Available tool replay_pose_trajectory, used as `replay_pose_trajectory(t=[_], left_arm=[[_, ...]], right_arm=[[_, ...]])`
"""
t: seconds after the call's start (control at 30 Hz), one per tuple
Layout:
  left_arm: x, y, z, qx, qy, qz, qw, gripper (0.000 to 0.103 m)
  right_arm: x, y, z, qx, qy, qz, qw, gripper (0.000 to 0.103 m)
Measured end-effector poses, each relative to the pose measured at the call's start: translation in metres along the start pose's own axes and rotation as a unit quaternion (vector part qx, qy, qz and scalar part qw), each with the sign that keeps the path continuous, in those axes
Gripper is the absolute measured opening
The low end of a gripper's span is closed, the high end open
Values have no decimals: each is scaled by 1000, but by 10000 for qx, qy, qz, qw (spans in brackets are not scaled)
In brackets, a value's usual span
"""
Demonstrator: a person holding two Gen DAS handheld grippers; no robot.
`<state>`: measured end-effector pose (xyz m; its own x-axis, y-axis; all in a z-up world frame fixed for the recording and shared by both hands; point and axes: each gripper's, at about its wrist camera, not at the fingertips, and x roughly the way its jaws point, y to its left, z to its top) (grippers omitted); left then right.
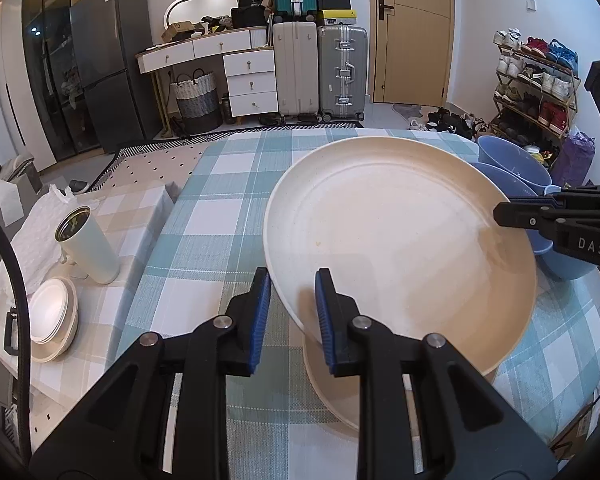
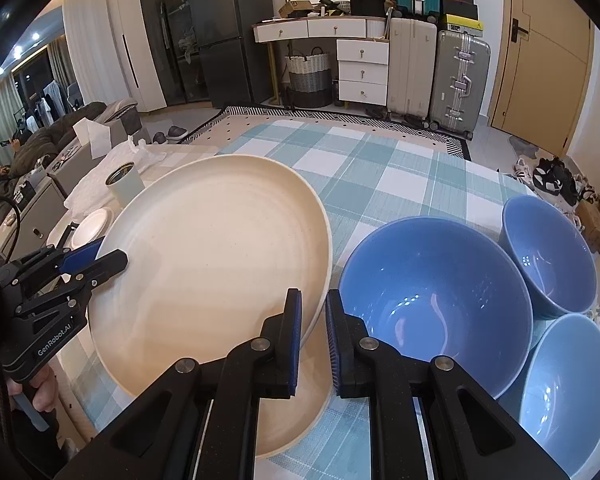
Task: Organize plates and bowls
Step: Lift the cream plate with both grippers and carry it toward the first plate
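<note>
Both grippers, left [image 1: 292, 312] and right [image 2: 313, 336], have fingers clamped on the plate [image 1: 396, 240] rim. Only right view shows all three bowls [image 2: 436, 292] beside plate; second plate [image 2: 288, 424] beneath.

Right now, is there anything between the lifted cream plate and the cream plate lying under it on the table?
Nothing visible stands between them. Both tongs, left and right, hold the lifted plate by opposite rims, tilted just above the lower plate. The three blue bowls stand apart, to its right.
</note>
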<state>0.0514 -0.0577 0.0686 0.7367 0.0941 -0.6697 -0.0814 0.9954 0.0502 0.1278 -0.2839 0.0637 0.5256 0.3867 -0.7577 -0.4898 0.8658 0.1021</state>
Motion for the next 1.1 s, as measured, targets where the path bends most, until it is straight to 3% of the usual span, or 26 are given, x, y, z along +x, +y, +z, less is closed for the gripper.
replay_pose_trajectory(t=[1.1], left_arm=[[20,6,-47,69,318,21,9995,19]], right_arm=[[15,19,-47,-60,108,-98,9999,13]])
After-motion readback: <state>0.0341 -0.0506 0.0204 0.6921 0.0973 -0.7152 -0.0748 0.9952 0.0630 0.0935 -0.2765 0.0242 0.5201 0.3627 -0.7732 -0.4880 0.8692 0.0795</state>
